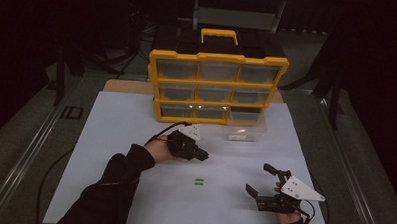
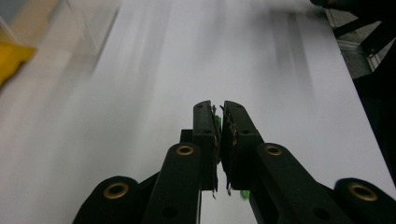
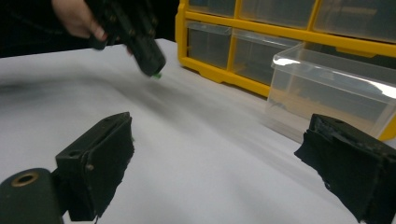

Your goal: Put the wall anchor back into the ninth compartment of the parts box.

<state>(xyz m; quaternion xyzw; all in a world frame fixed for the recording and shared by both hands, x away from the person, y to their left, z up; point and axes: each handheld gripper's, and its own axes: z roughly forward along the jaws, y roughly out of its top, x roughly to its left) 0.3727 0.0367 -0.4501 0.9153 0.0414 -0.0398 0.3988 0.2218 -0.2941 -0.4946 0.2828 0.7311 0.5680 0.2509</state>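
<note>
My left gripper hovers over the middle of the white table, its jaws shut on a small green piece that peeks out between them. In the right gripper view that green piece shows at the tip of the left gripper, held by a hand. A second small green piece lies on the table nearer the person. My right gripper rests at the front right, jaws wide open with nothing between them. A clear drawer stands pulled out on the table.
A yellow organizer with rows of clear drawers stands at the back of the table, one lower right slot vacant. The clear drawer sits just in front of it. Dark floor and metal rails surround the table.
</note>
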